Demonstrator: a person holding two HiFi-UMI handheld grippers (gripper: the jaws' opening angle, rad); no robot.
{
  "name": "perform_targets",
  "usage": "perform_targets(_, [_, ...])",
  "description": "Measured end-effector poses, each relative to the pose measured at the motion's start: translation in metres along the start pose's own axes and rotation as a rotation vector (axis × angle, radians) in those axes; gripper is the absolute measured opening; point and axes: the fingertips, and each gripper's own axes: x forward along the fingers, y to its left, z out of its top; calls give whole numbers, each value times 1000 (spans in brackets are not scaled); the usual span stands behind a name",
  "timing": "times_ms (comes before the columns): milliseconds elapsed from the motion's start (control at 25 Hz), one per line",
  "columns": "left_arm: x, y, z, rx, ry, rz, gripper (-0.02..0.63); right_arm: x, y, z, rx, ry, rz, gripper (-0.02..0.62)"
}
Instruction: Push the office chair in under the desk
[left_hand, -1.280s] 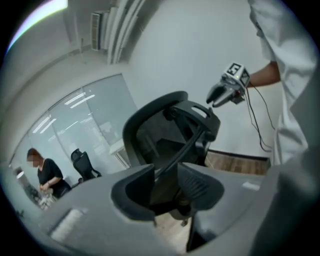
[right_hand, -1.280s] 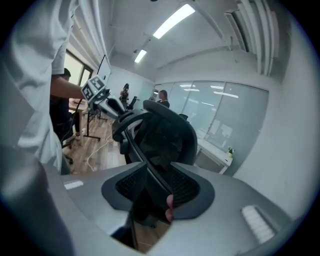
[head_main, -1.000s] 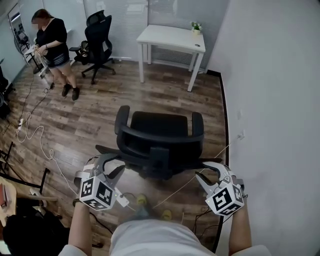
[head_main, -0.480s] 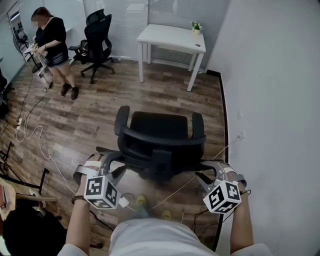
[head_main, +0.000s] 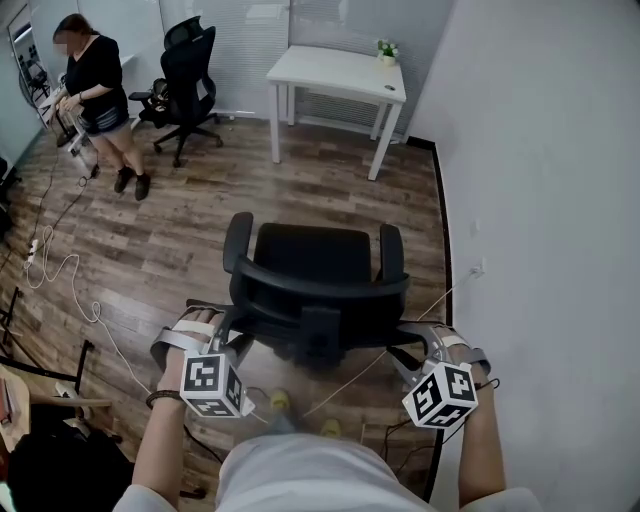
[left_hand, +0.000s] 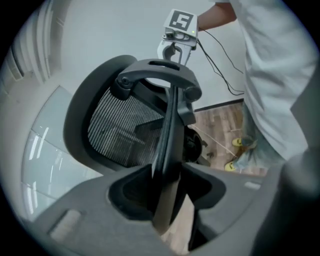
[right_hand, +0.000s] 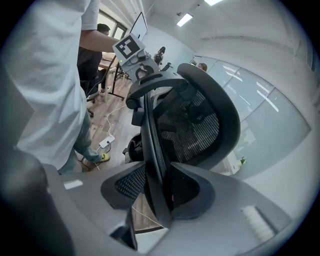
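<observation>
Marker cubes: white cubes with black square codes, one on each gripper; the left one (head_main: 212, 385) sits low in the head view, just before the wearer's white shirt (head_main: 300, 475).
Left gripper (left_hand: 169, 167): grey moulded jaws closed on the backrest frame (head_main: 320, 290); both tips lie against the thin dark rim.
Right gripper (right_hand: 156, 172): same grey jaws on the frame's other side. They have just been easing apart, with the rim between them and no gap showing at the tips.
Backrest: black plastic hoop, curved, filled with fine ribbed mesh (left_hand: 120, 135); a curved spine bar runs down its rear.
Office chair (head_main: 315, 265): black, flat padded seat, two rounded armrests (head_main: 238, 240). It stands on open floor, backrest toward the wearer, seat toward the desk.
Floor (head_main: 180, 240): brown wood-grain planks; a white cable (head_main: 60, 275) loops at left.
Desk (head_main: 335, 72): white, plain rectangular top on straight legs, against the far wall, well apart from the chair; a small potted plant (head_main: 386, 48) stands on its far right corner.
Far left: a second black chair (head_main: 188, 75), with a person (head_main: 95, 85) in dark clothes standing beside it.
</observation>
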Motion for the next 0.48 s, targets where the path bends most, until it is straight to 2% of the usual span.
perform_targets(200, [4,2,0,20,4,-19,169,4,-2,-2,-16,51,25,146])
perform_targets(480, [2,-1,0,39,-3,-19,164,13,4,-1,-46,97,-1,156])
